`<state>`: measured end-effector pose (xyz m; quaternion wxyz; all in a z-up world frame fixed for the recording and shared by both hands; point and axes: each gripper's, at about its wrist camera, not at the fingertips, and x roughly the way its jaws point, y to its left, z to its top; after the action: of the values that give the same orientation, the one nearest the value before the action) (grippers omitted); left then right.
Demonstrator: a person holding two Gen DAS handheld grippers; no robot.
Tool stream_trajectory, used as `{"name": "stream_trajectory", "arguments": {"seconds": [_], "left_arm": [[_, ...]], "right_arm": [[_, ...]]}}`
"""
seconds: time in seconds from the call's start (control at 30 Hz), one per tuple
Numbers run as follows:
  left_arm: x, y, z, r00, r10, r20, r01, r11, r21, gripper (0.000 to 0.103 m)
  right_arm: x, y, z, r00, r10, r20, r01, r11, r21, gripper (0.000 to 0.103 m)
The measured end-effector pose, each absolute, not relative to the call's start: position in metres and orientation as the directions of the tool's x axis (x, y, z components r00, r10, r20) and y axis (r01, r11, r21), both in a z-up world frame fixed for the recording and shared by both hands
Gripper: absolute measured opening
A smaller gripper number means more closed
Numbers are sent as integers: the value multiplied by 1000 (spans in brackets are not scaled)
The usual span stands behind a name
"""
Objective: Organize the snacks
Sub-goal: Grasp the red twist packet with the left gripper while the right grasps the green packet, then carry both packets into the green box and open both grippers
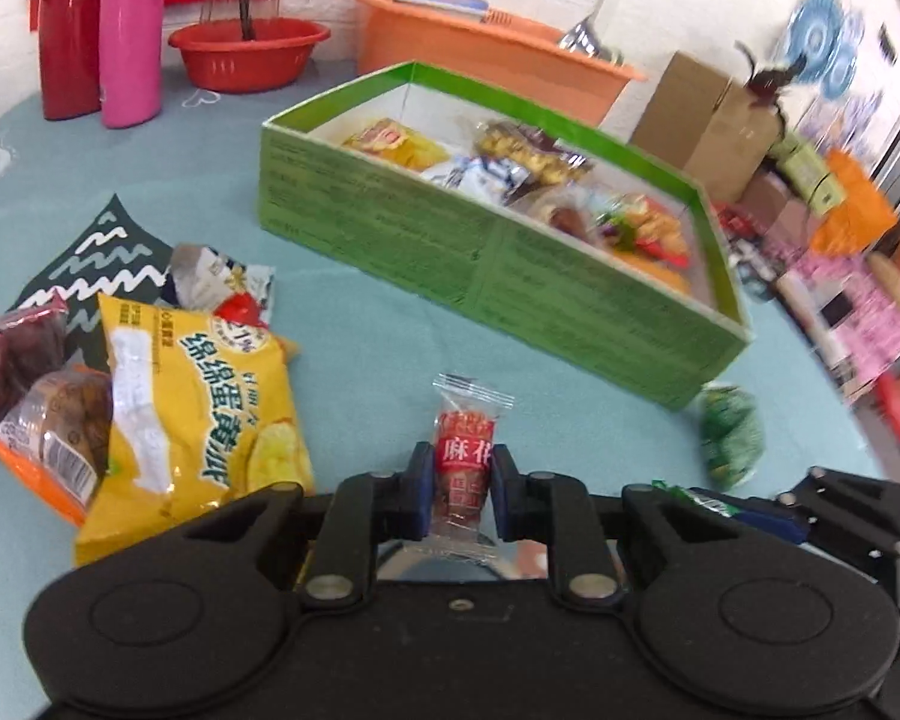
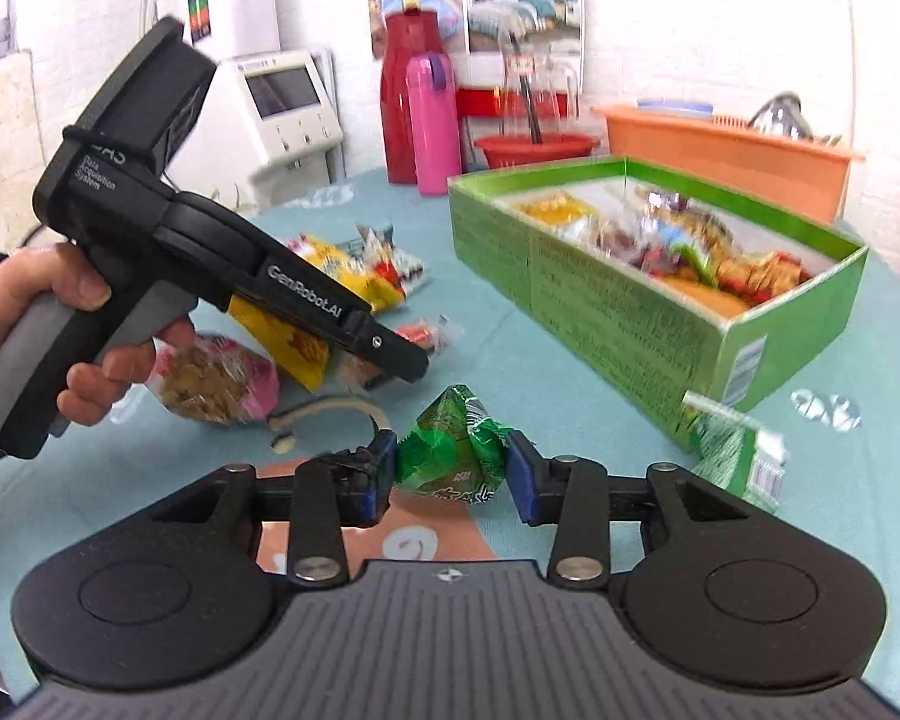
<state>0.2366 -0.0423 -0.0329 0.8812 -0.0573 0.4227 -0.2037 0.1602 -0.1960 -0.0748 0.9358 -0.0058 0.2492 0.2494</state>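
Green snack packet (image 2: 450, 450) between right tool (image 2: 453, 468) pads, green box (image 2: 600, 312) beyond

Snack box (image 1: 486, 252) mid-table (image 1: 354, 324), far right of loose packets (image 1: 192, 396); flasks (image 1: 129, 36) and basin (image 1: 249, 51) beyond, far left; one packet (image 1: 729, 435) near box's right corner.

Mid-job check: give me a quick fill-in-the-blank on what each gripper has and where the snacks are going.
1. The left gripper has its fingers on a ___ packet.
2. The right gripper grips a crinkled ___ packet.
3. Sorted snacks lie in the open ___ box.
4. The yellow bag lies on the ___.

Missing: red; green; green; table
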Motion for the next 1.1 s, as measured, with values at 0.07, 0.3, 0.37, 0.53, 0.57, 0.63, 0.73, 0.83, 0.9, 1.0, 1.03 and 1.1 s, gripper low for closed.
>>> {"name": "stream_trajectory", "arguments": {"seconds": [0.07,0.3,0.37,0.53,0.57,0.63,0.73,0.83,0.9,1.0,1.03,1.1], "left_arm": [[231,-45,-17,586,-417,-694,328,906,-267,66],[227,-59,41,661,-476,-580,397,878,-269,66],[233,-61,50,680,-479,-555,396,877,-272,66],[259,-68,58,710,-472,-523,369,881,-295,66],[266,-69,58,716,-466,-520,362,885,-293,66],[280,-72,54,720,-456,-523,350,890,-293,66],[300,-75,46,715,-451,-534,333,891,-308,66],[316,-80,37,705,-448,-550,326,893,-309,66],[324,-83,30,697,-442,-564,324,896,-302,66],[334,-87,21,684,-444,-579,331,896,-296,71],[336,-89,18,685,-437,-583,330,899,-287,78],[337,-90,13,680,-432,-593,326,902,-283,103]], "right_arm": [[158,-200,-65,773,458,-438,-466,879,97,68],[166,-217,-32,854,403,-329,-408,911,56,68],[174,-223,-26,875,375,-305,-377,924,55,68],[199,-239,-17,920,283,-271,-282,958,41,69],[204,-242,-16,926,264,-268,-265,964,35,69],[216,-247,-17,931,244,-270,-244,969,35,69],[231,-255,-22,935,218,-279,-215,976,42,69],[244,-260,-28,934,206,-291,-199,979,53,69],[252,-261,-32,933,203,-297,-195,979,59,69],[265,-260,-40,931,201,-305,-192,980,60,78],[268,-259,-43,930,196,-311,-189,981,52,84],[273,-257,-49,930,183,-319,-185,982,26,103]]}}
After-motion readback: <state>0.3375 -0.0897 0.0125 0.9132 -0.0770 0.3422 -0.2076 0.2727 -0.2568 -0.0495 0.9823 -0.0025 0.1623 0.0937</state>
